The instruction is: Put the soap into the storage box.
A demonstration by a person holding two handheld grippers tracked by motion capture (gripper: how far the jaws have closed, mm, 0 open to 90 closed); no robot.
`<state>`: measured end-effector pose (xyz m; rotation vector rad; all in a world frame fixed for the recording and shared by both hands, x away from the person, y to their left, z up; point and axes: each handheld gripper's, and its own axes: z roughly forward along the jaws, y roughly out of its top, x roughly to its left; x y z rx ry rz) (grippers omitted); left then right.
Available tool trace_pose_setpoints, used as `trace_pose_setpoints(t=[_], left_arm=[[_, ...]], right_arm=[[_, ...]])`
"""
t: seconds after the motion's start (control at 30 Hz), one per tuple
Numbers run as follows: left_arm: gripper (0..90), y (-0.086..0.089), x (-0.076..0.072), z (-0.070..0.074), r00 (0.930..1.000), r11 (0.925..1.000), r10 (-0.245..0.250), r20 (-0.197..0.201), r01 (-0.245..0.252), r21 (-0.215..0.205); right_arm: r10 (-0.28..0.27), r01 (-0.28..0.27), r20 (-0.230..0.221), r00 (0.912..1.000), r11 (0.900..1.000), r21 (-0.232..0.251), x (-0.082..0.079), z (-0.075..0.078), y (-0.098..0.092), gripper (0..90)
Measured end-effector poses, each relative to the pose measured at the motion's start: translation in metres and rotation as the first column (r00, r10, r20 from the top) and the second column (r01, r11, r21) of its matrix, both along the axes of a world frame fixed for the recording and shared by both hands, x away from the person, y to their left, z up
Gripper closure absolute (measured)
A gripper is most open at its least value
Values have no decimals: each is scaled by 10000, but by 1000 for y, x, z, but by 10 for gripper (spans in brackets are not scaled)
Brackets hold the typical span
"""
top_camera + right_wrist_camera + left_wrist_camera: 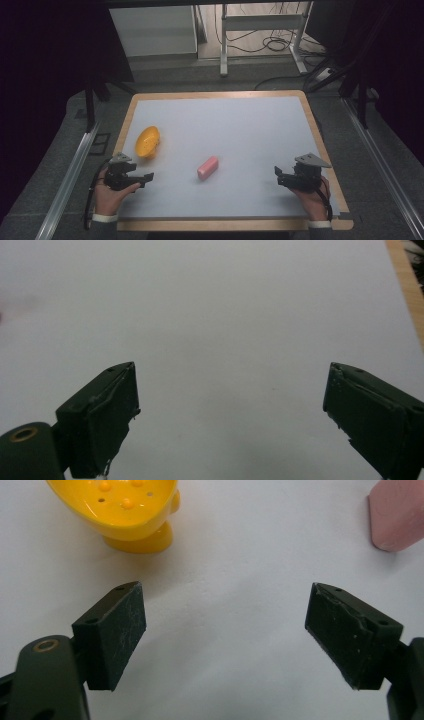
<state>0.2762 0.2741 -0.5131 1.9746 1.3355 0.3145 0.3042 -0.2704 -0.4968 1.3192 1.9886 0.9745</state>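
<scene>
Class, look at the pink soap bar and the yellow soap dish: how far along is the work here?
Done: nothing visible yet; the pink rectangular soap bar lies on the white table, apart from the yellow plastic soap dish. In hand: nothing; the left gripper and right gripper hover open over the table. Left, probably: grasping the bar and moving it to the dish.

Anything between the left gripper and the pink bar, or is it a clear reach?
Nothing visible blocks it. The left gripper sits open near the table's front left; the pink bar lies apart from it, with bare white surface between. The yellow dish stands farther back, off that line.
</scene>
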Motion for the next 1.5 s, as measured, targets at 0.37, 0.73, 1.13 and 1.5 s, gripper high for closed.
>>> trace_pose_setpoints(t=[0.37,0.73,1.13,1.5], left_arm=[[182,-1,-3,4,9994,9999,132,308,-131,-36],[207,-5,-8,13,9980,9989,427,472,-418,-191],[199,-21,-13,41,9963,10000,-26,856,31,-63],[200,-21,-6,51,9961,9995,-253,840,238,184]], right_arm=[[164,-164,-25,9999,9998,120,-4,2,-3,90],[187,-183,-114,9998,9991,371,-4,3,-4,89],[-75,87,-195,9998,9979,648,-1,4,-16,89],[-62,75,-238,9997,9985,546,-5,4,-18,89]])
